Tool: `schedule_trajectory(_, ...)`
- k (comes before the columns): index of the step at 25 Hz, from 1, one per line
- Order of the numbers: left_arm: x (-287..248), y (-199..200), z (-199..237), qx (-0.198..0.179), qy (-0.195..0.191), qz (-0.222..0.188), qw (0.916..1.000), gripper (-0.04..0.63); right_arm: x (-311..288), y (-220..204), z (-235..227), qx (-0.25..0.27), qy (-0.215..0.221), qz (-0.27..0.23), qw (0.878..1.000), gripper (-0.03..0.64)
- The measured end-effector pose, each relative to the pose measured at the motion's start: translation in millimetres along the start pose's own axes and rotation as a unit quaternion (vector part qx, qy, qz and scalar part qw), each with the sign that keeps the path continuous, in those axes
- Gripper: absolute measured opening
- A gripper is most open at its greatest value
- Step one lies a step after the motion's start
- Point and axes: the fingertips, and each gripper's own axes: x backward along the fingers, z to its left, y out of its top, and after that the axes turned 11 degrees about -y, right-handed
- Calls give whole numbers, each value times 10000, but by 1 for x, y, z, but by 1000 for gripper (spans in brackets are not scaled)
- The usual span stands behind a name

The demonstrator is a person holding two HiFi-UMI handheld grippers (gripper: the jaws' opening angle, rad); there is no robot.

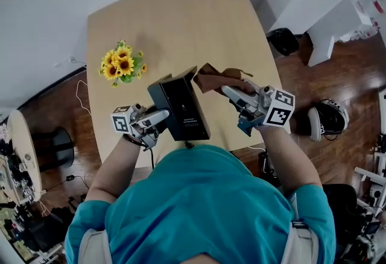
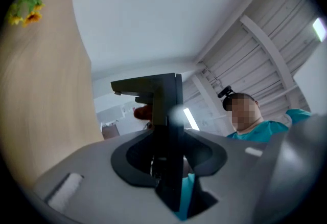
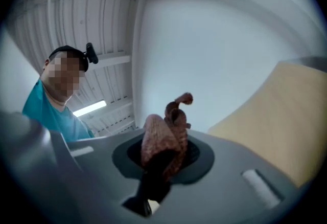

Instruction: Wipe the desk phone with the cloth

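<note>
The black desk phone (image 1: 181, 106) is lifted off the light wooden table (image 1: 181, 15) and tilted, its labelled underside facing up. My left gripper (image 1: 164, 116) is shut on the phone's left edge; in the left gripper view a black slab of the phone (image 2: 166, 110) stands between the jaws of that gripper (image 2: 168, 159). My right gripper (image 1: 228, 91) is shut on a brown cloth (image 1: 212, 79), which lies against the phone's far right corner. In the right gripper view the bunched cloth (image 3: 166, 133) sticks up from the right gripper (image 3: 161, 161).
A small bunch of sunflowers (image 1: 122, 64) stands on the table, left of the phone. A black bag (image 1: 283, 40) and a dark helmet-like object (image 1: 329, 119) lie on the wooden floor to the right. White furniture (image 1: 338, 9) stands at the far right.
</note>
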Motion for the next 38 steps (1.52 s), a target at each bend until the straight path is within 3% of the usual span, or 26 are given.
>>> schedule_trajectory(3,-6,0,1,31,-169,-91,9998,166,-37,7,37,730,452,176,9961,60)
schedule_trajectory(6,-7,5,2,1,-116,-283,9995,166,-40,-15,59,1504,571,607,9851,61)
schedule_trajectory(9,1,17,-1,-124,-55,-501,9987,166,-23,-42,69,1752,735,1020,9765,60)
schedule_trajectory(12,16,34,-8,-270,-140,-783,9965,166,-5,-79,83,2025,1057,1672,9591,60)
schedule_trajectory(14,21,40,-14,-376,-202,-790,9960,166,7,-102,92,2169,1310,2069,9450,60)
schedule_trajectory(15,21,40,-17,-423,-225,-721,9962,165,12,-106,94,2125,1391,2118,9437,60)
schedule_trajectory(17,16,38,-23,-511,-283,-519,9969,164,14,-86,88,1703,1330,1723,9611,60)
schedule_trajectory(19,8,34,-29,-621,-367,-274,9970,164,8,-42,75,1275,1019,926,9822,60)
schedule_trajectory(22,-8,23,-32,-848,-351,217,9955,164,-4,8,76,1485,831,174,9853,60)
schedule_trajectory(27,-21,6,-33,-1010,-248,716,9920,164,-19,7,80,1889,911,235,9775,60)
schedule_trajectory(31,-25,3,-41,-1223,-307,974,9872,164,-17,4,43,1665,354,315,9849,60)
schedule_trajectory(34,-26,-2,-37,-1436,-86,1334,9806,164,-15,10,16,1688,-189,494,9842,60)
schedule_trajectory(36,-25,-8,-34,-1531,64,1624,9747,164,-14,21,23,1802,-103,513,9822,60)
schedule_trajectory(38,-24,-15,-29,-1570,168,1902,9690,164,-18,28,52,2015,428,647,9764,60)
